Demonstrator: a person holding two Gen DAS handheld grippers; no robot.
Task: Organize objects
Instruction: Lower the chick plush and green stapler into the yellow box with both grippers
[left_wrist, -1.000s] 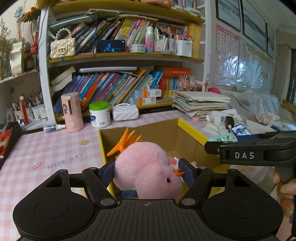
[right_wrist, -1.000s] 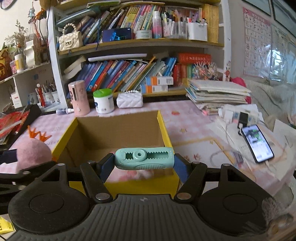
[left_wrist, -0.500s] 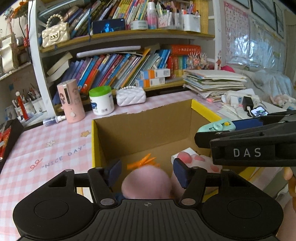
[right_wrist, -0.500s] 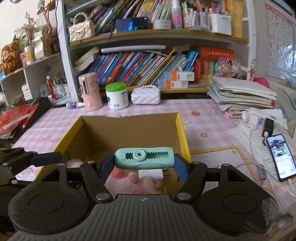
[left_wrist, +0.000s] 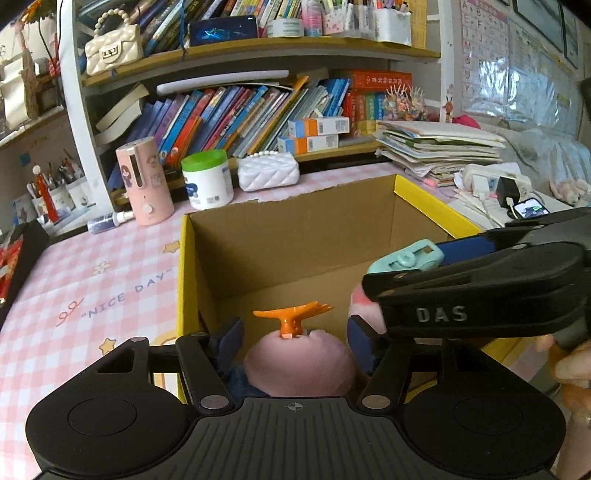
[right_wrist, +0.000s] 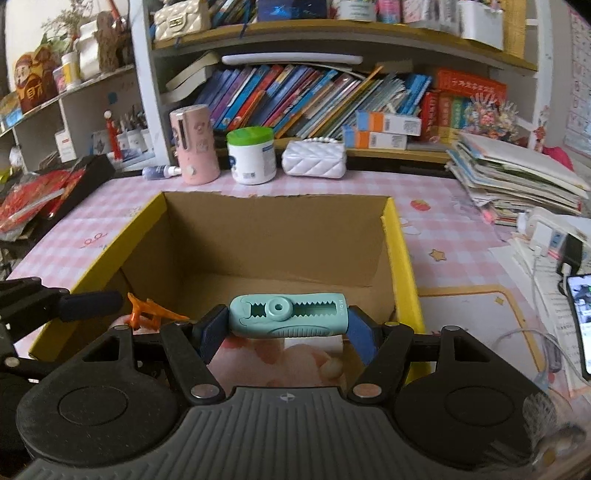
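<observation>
Your right gripper is clamped on the teal eraser case: both blue pads press its ends and it lies crosswise between them, level, above the near part of the cardboard box. Seen from the left wrist, the same case pokes out ahead of your right gripper, over the box's right half.

Your left gripper has its jaws spread, and they have just been opening a little wider. The pink plush toy sits between them with its orange crest pointing up; a gap shows between the toy and each blue pad, so the pads do not press on it. The toy is down inside the box, close to its near left corner. From the right wrist only the orange crest shows, just beside your left gripper's blue finger.

Another pink soft thing lies on the box floor under the eraser case.

The box has yellow outer walls and stands on a pink checked tablecloth. Behind it stand a pink cylinder, a white jar with a green lid and a white quilted pouch, in front of the bookshelf. A phone lies well off to the right
</observation>
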